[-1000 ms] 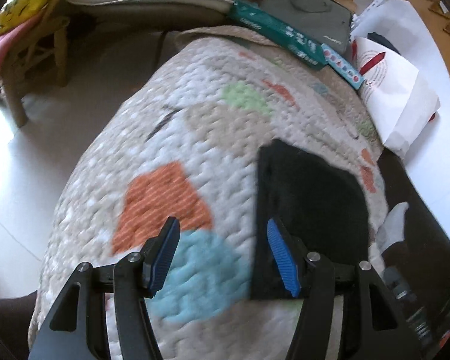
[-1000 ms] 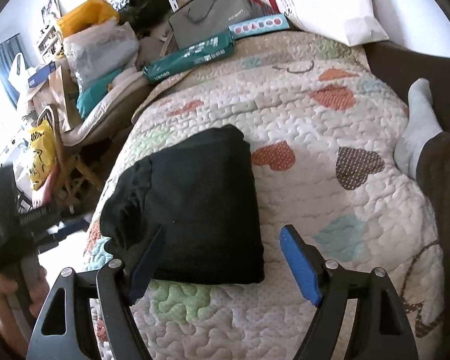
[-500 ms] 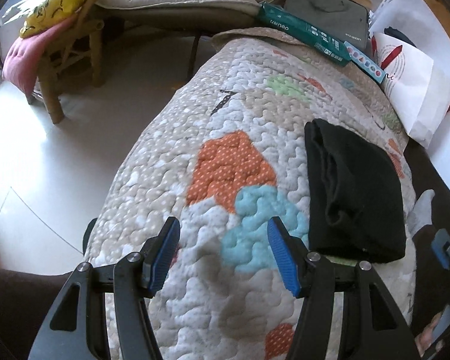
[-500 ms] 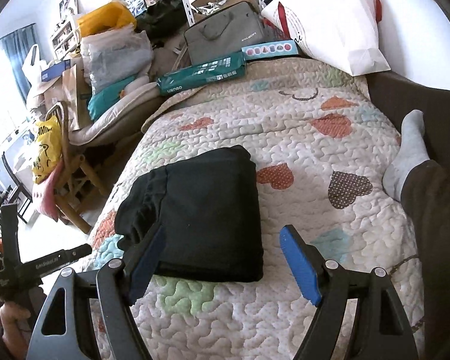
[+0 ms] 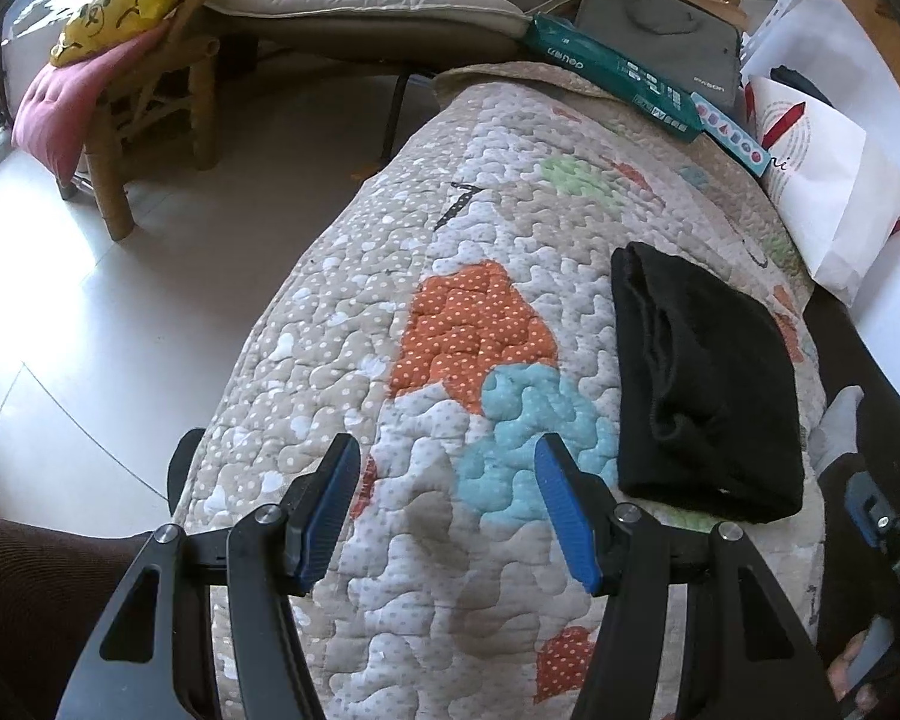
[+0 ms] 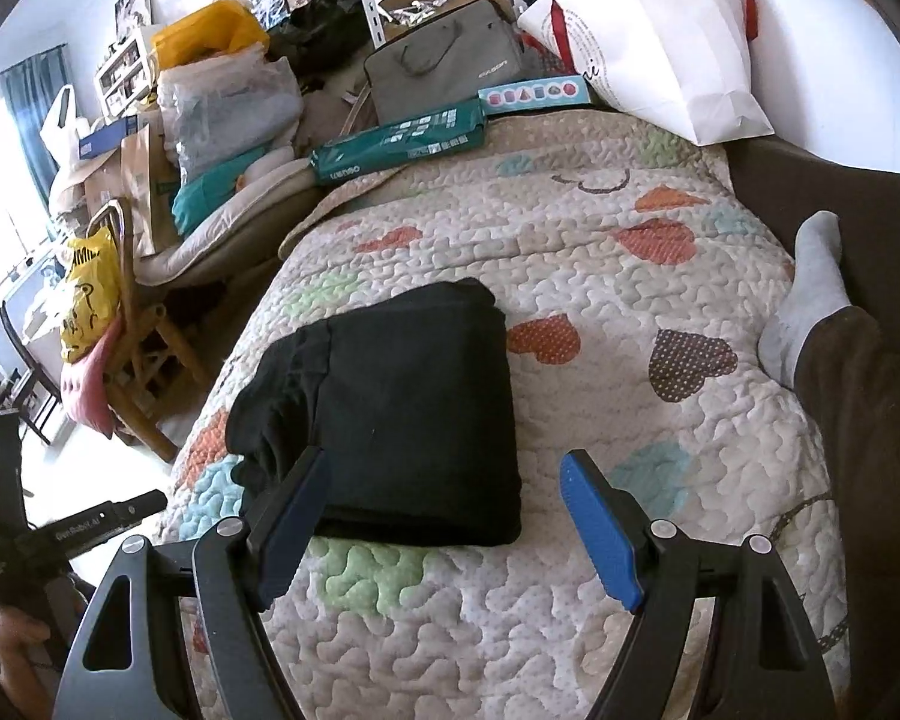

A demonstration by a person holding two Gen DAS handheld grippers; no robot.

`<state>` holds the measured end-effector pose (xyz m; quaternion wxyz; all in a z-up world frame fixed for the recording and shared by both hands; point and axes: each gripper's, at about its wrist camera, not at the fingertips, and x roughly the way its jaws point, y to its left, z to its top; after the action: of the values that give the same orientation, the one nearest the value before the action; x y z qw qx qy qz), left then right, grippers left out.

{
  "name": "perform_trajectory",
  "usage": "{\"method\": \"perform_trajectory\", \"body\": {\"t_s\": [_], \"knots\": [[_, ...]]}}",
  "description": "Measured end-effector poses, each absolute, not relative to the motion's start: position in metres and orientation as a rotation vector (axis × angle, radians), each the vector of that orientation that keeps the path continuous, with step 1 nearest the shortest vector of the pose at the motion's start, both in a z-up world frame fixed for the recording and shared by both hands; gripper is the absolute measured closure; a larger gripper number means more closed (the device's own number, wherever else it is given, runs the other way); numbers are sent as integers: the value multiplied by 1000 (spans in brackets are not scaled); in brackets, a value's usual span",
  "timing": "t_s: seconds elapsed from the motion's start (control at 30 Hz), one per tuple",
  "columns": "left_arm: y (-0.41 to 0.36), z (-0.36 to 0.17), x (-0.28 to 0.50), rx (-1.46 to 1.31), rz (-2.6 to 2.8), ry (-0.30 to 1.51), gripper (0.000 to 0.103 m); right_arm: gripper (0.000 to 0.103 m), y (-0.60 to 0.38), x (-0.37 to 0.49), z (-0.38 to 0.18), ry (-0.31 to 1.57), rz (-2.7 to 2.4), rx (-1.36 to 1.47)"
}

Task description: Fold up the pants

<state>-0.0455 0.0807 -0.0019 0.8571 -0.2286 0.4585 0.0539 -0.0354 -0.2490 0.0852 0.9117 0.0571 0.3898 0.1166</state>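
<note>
a heart-patterned quilt [image 6: 600, 276] covers the bed, with a green box [image 6: 399, 143], a grey bag [image 6: 444, 75] and a white paper bag [image 6: 660, 36] (all crowded together) at its far end.

Folded black pants [image 5: 711, 384] on quilt [image 5: 450, 276], left tool [image 5: 444, 510] spread, empty

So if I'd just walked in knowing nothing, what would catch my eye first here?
Probably the black pants, folded into a neat block on the heart-patterned quilt. Next, the two open grippers with blue pads, left and right, both holding nothing. Behind the bed's far end stands a heap of bags and boxes.
</note>
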Motion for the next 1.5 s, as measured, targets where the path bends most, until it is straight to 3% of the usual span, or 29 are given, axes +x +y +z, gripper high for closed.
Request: {"method": "perform_trajectory", "body": {"t_s": [0.83,1.2,1.5], "knots": [[32,41,43,-513,-115,930,43,20,-262,-14,65,853,186,176],[55,19,47,-524,-121,925,42,20,-269,1,59,873,175,190],[65,8,55,-658,-197,940,38,17,-310,58,66,923,193,393]]}}
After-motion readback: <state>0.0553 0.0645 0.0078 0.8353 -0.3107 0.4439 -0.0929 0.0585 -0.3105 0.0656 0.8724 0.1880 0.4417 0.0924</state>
